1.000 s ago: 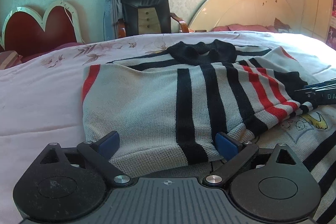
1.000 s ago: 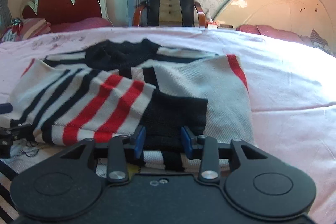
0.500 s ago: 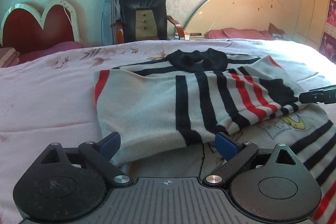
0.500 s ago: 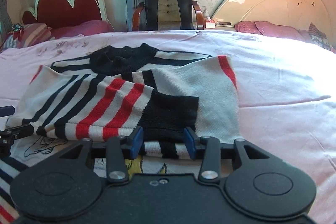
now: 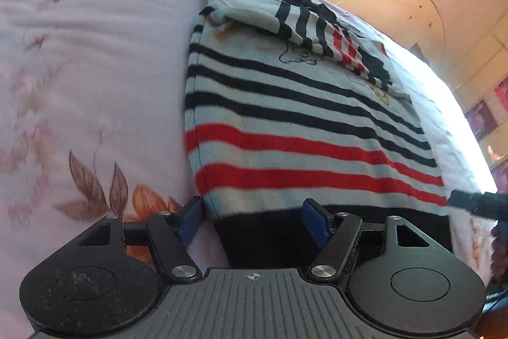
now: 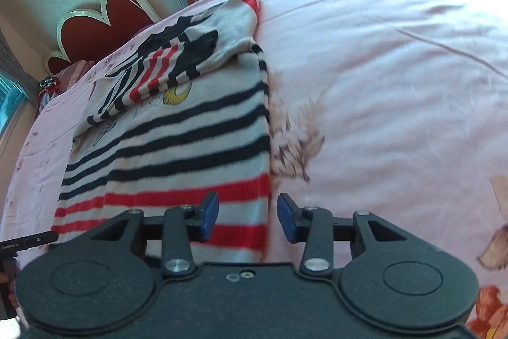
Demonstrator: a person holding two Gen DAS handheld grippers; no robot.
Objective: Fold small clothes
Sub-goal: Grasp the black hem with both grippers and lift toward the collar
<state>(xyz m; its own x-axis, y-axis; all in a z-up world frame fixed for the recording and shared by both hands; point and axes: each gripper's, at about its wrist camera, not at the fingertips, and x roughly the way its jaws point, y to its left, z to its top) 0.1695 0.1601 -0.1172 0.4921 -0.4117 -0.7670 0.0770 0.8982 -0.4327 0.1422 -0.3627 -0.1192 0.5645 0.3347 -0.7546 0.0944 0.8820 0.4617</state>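
With both sleeves already folded across its chest, the striped sweater point(image 5: 304, 129) lies flat on the pink bedspread point(image 5: 95, 69), and the left gripper point(image 5: 252, 220) and right gripper point(image 6: 247, 216), jaws wide and empty, straddle its hem corners, so the next move is probably to clamp both corners and fold the hem toward the collar.

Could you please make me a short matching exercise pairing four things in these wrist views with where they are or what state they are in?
Things:
1. left gripper
2. right gripper
3. striped sweater
4. folded sleeves

Places or states:
A. spread flat on the pink bedsheet
B. open, at the sweater's right hem corner
C. lying across the sweater's upper part
D. open, at the sweater's left hem corner

Pairs: 1-D, 2-B, 3-A, 4-C
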